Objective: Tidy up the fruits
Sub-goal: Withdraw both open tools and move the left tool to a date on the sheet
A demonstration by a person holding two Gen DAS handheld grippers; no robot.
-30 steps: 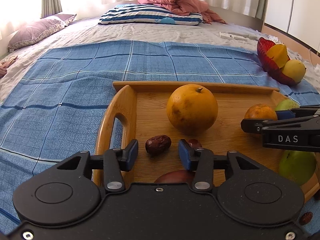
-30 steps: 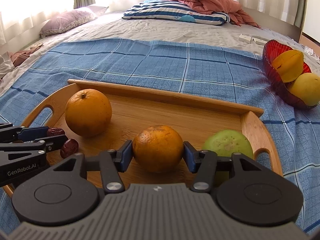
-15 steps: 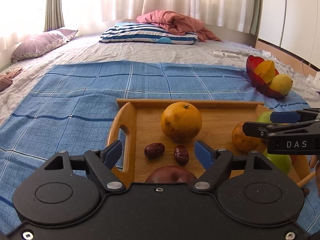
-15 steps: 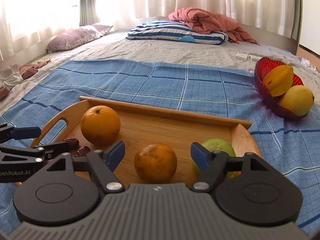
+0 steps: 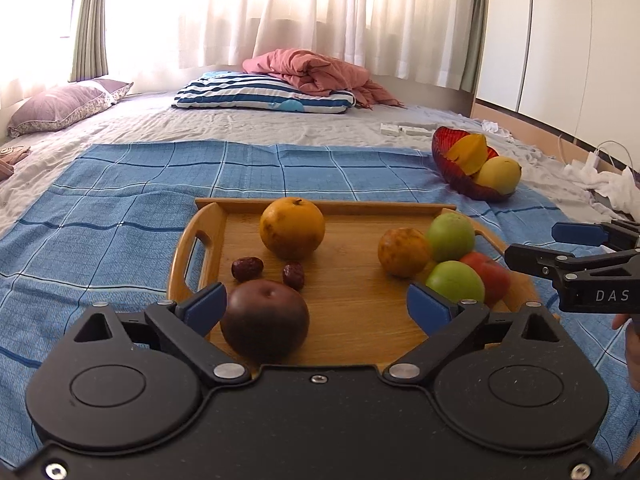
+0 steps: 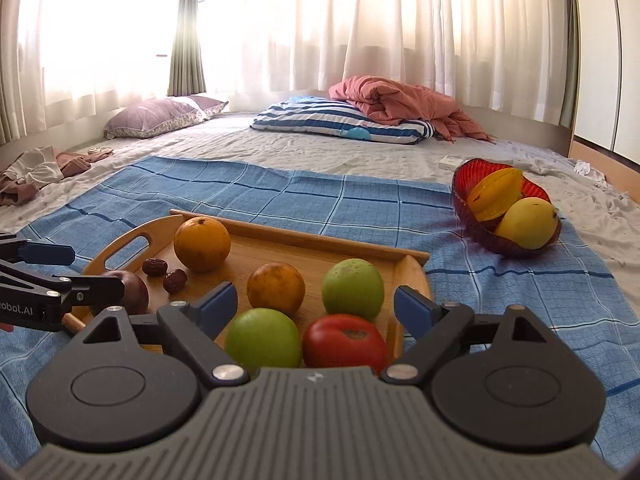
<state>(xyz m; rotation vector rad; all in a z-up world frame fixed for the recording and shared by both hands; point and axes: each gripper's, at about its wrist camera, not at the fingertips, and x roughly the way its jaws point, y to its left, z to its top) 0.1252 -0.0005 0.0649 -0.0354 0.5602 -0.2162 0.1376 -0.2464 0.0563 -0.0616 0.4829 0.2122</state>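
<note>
Seen from the left gripper (image 5: 316, 306), whose jaws are spread wide and hold nothing, a rectangular wooden tray with cut-out handles (image 5: 188, 256) is found directly ahead on a blue checked cloth (image 5: 120, 208). Just ahead of the left finger a dark purple round fruit (image 5: 264, 322) sits near the tray's front edge, touched by neither pad; beyond it two small wrinkled brown dates (image 5: 247, 269) lie side by side, and farther ahead stands a large smooth orange (image 5: 292, 228). To the right of that gripper's midline a smaller mottled orange (image 5: 404, 252) is clustered with two green apples (image 5: 450, 237) and a red tomato (image 5: 490, 276). The right gripper (image 6: 316, 306) is likewise fully open and empty; the nearer green apple (image 6: 262, 338) and the tomato (image 6: 344, 342) lie just below and ahead of its fingers, ungripped. Far ahead and to its right, well apart from the tray, a red ribbed glass bowl (image 6: 468, 176) holds a yellow starfruit (image 6: 494, 194) and a yellow mango (image 6: 526, 222). The step in hand is judged to be a pause between placements, with every tray fruit at rest. For the next move, one fruit would have to be chosen, the open jaws centred around it, and a gentle closure applied, since round fruits may roll.
</note>
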